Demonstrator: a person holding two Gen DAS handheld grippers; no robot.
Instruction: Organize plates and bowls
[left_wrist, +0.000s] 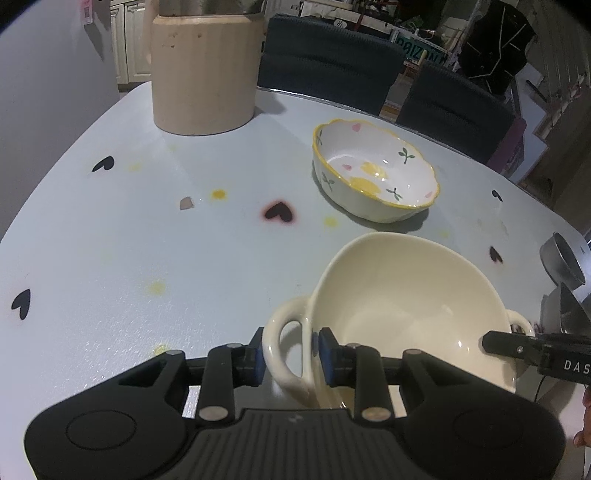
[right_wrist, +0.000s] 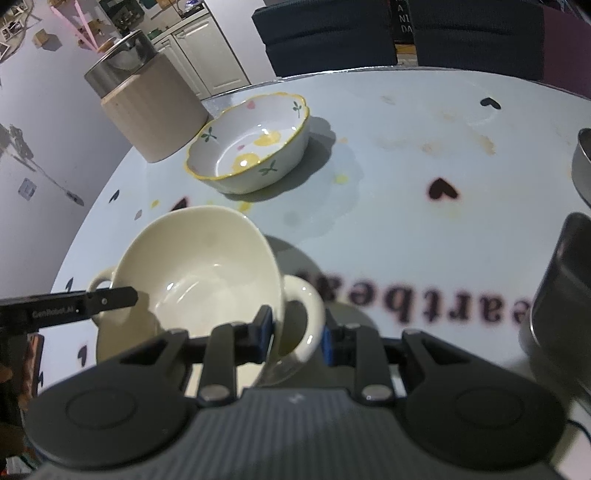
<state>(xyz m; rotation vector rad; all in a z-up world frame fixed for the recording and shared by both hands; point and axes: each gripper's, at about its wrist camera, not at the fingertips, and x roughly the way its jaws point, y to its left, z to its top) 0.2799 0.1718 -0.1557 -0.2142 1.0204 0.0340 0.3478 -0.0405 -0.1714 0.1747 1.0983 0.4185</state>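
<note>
A cream bowl (left_wrist: 406, 295) with two loop handles is close in front of both cameras. My left gripper (left_wrist: 291, 354) is shut on its left handle (left_wrist: 280, 332), blue pads on either side of the loop. My right gripper (right_wrist: 297, 336) is shut on the opposite handle (right_wrist: 306, 314). In the right wrist view the cream bowl (right_wrist: 199, 266) tilts slightly and casts a shadow on the table. Farther back stands a floral bowl with a yellow scalloped rim (left_wrist: 373, 170) (right_wrist: 251, 144), empty and upright.
A tall beige ribbed canister (left_wrist: 205, 74) (right_wrist: 151, 110) stands at the table's far left. Metal bowls (right_wrist: 561, 295) (left_wrist: 561, 258) crowd the right edge. Dark chairs (left_wrist: 332, 62) line the far side of the pale heart-printed table (left_wrist: 110, 240).
</note>
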